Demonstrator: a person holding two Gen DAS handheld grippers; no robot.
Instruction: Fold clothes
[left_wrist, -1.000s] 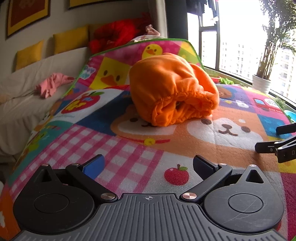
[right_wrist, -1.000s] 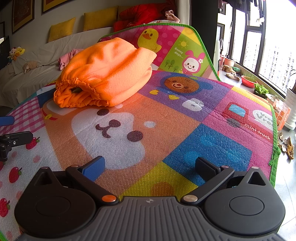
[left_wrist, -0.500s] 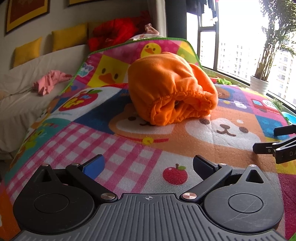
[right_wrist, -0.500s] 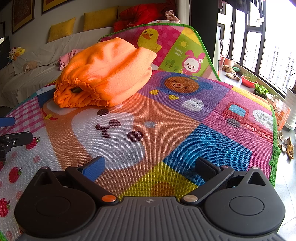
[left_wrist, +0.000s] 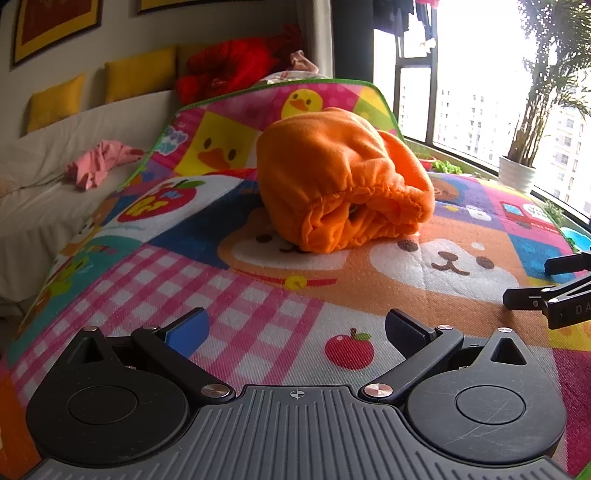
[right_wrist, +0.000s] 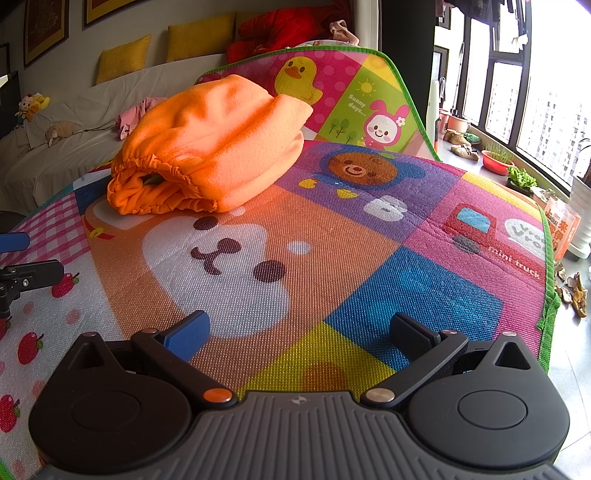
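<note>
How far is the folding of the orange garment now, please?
Done: the orange garment lies as a folded bundle on the mat. In hand: nothing; left tool and right tool are open and short of it. Left: perhaps the pink cloth on the sofa.

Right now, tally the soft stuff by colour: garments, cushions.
Orange garment on the mat: 1
Pink garment on the sofa: 1
Red garment at the sofa back: 1
Yellow cushions: 3
Total: 6
</note>
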